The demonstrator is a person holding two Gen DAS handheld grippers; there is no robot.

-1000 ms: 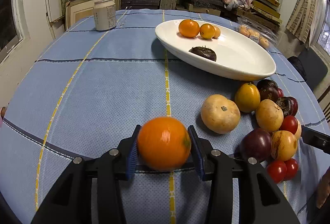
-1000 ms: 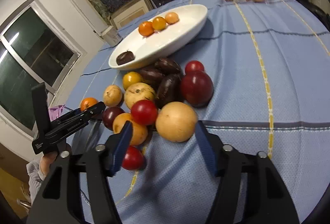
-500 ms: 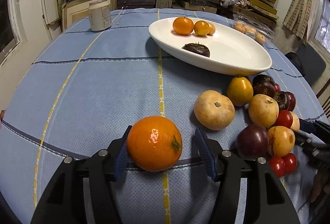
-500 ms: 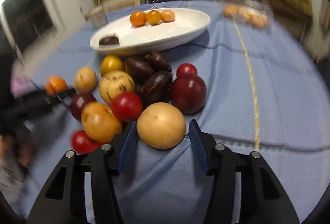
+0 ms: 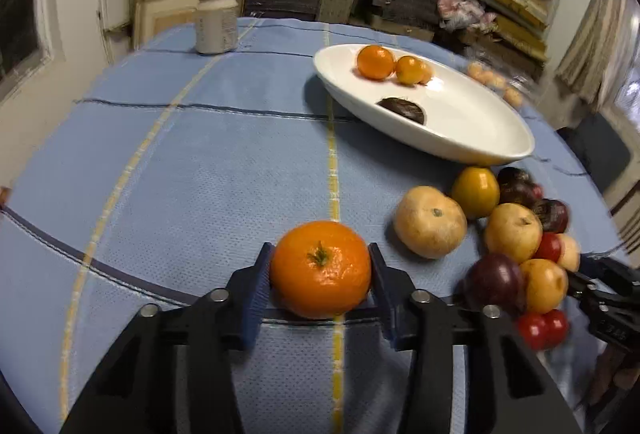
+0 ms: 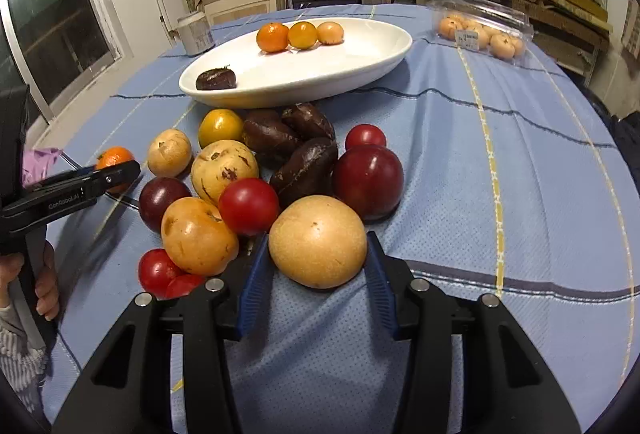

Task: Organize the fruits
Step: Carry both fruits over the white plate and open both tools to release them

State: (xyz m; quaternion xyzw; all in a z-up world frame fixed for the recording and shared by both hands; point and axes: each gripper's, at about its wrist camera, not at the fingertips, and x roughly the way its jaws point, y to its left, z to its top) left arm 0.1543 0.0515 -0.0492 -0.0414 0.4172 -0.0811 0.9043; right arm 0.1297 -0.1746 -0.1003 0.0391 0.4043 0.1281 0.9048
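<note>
The left gripper [image 5: 320, 270] is pinching a round orange mandarin [image 5: 320, 268] low in the middle of its view. Its blue pads are pressing both sides, and its jaws have just been closing on the fruit. The right gripper [image 6: 318, 254] is doing the same with a round tan fruit [image 6: 318, 240], its jaws just closing too, with the pads touching its sides. Both fruits are sitting on the blue cloth table [image 5: 200, 162], probably so they can be lifted to the white oval dish [image 6: 360, 62] in the upper middle, where three small orange fruits are already lying in a row. The right view is showing a clear plastic box of little orange fruits [image 6: 480, 30] at the upper right, sharp and whole; the left view is only showing it blurred. The right view is also showing a person's hand [image 6: 44, 286] holding the left tool.
</note>
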